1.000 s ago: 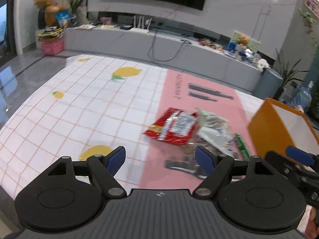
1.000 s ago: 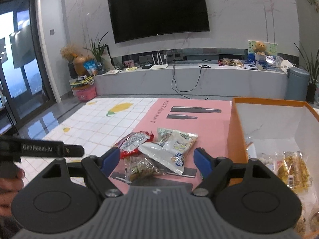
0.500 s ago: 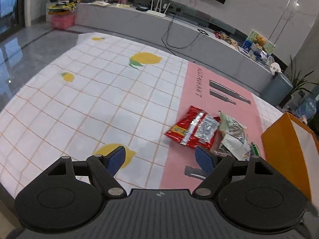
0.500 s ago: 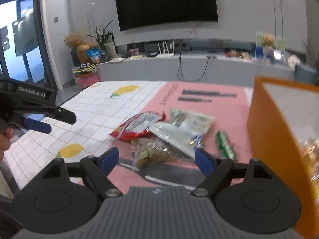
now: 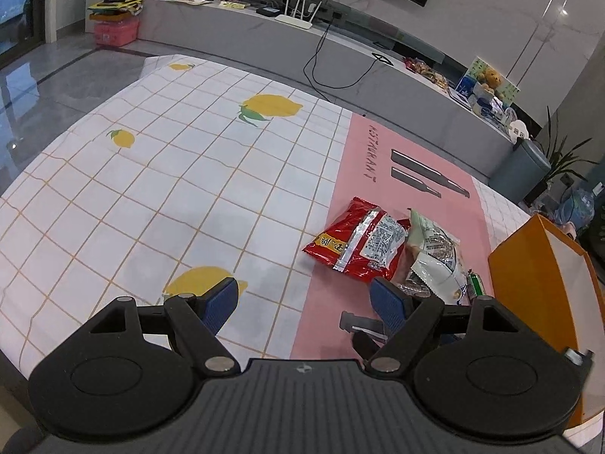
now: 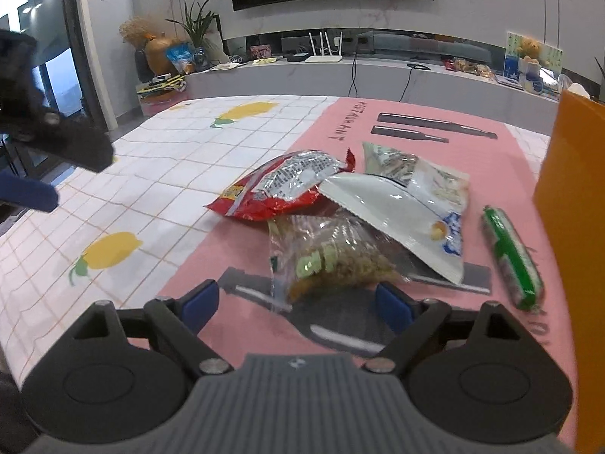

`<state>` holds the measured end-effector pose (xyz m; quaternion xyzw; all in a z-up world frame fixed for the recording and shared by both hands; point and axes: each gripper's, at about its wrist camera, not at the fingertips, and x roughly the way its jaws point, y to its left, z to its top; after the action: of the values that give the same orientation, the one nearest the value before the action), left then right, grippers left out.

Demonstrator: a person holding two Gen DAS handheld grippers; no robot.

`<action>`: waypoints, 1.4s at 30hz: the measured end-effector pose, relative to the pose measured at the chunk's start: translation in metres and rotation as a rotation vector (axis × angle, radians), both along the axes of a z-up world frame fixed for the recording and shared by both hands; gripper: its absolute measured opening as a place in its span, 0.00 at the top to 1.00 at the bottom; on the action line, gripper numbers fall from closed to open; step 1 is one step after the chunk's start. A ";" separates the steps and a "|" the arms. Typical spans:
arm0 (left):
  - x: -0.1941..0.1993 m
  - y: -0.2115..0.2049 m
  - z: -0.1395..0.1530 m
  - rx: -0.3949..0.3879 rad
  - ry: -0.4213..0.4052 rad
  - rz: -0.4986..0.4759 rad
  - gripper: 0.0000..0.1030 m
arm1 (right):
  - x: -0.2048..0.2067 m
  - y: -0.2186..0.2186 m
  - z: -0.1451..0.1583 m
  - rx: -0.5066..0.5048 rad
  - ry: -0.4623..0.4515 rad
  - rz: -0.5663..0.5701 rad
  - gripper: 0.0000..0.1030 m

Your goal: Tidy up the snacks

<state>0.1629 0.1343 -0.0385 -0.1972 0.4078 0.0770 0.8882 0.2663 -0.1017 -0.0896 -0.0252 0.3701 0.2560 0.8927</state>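
Fingers of left gripper (image 5: pixel 304 300) are hanging released over the checked counter (image 5: pixel 159 189), red packet (image 5: pixel 357 244) ahead-right. Right gripper (image 6: pixel 297 300) fingers are opening, clear snack bag (image 6: pixel 325 261) lying just ahead between them, untouched, orange box (image 6: pixel 574 204) rightward.

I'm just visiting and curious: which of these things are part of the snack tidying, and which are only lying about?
Part of the job:
- red snack bag
- white snack bag
- clear bag of brown snacks
- green wrapped roll
- orange box

Just lying about:
- white router
- pink basket
- grey bin
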 end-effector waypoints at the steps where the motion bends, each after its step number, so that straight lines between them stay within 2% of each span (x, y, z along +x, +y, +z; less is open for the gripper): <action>1: 0.000 0.001 0.000 -0.004 -0.001 0.004 0.10 | 0.001 0.006 -0.001 -0.032 -0.021 0.006 0.14; 3: -0.001 0.001 0.001 -0.006 -0.003 0.012 0.10 | 0.003 0.016 -0.003 -0.087 -0.047 0.024 0.14; 9: -0.001 -0.002 -0.004 -0.009 0.010 0.007 0.10 | 0.008 0.021 -0.006 -0.073 -0.067 0.033 0.15; 12: 0.001 -0.005 -0.007 -0.013 0.021 -0.010 0.10 | 0.003 0.018 -0.005 -0.058 -0.096 0.035 0.35; 14: 0.000 -0.008 -0.007 -0.004 0.019 -0.016 0.10 | 0.000 0.017 -0.003 -0.057 -0.113 0.039 0.56; 15: -0.001 -0.010 -0.007 0.002 0.018 -0.019 0.10 | -0.002 0.016 -0.004 -0.056 -0.119 0.046 0.61; 16: -0.001 -0.011 -0.007 0.006 0.017 -0.021 0.10 | -0.005 0.015 -0.003 -0.062 -0.128 0.053 0.74; 17: -0.002 -0.012 -0.007 0.009 0.015 -0.022 0.10 | -0.008 0.015 -0.003 -0.071 -0.135 0.056 0.77; 28: -0.004 -0.005 -0.006 -0.007 0.019 -0.002 0.10 | -0.026 -0.003 0.002 -0.089 -0.116 0.137 0.79; 33: -0.005 -0.003 -0.003 -0.019 0.012 -0.002 0.10 | -0.034 -0.011 0.005 -0.092 -0.108 0.154 0.77; 36: -0.006 -0.002 -0.001 -0.025 0.003 -0.002 0.10 | -0.038 -0.017 0.008 -0.056 -0.149 0.152 0.67; 38: -0.007 0.000 0.000 -0.028 0.000 0.001 0.10 | -0.038 -0.018 0.010 -0.044 -0.176 0.150 0.47; 42: -0.007 0.003 0.001 -0.031 0.000 0.015 0.10 | -0.033 -0.016 0.015 -0.027 -0.194 0.151 0.31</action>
<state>0.1557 0.1373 -0.0373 -0.2139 0.4074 0.0771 0.8845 0.2334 -0.1177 -0.0743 -0.0896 0.2824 0.3140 0.9020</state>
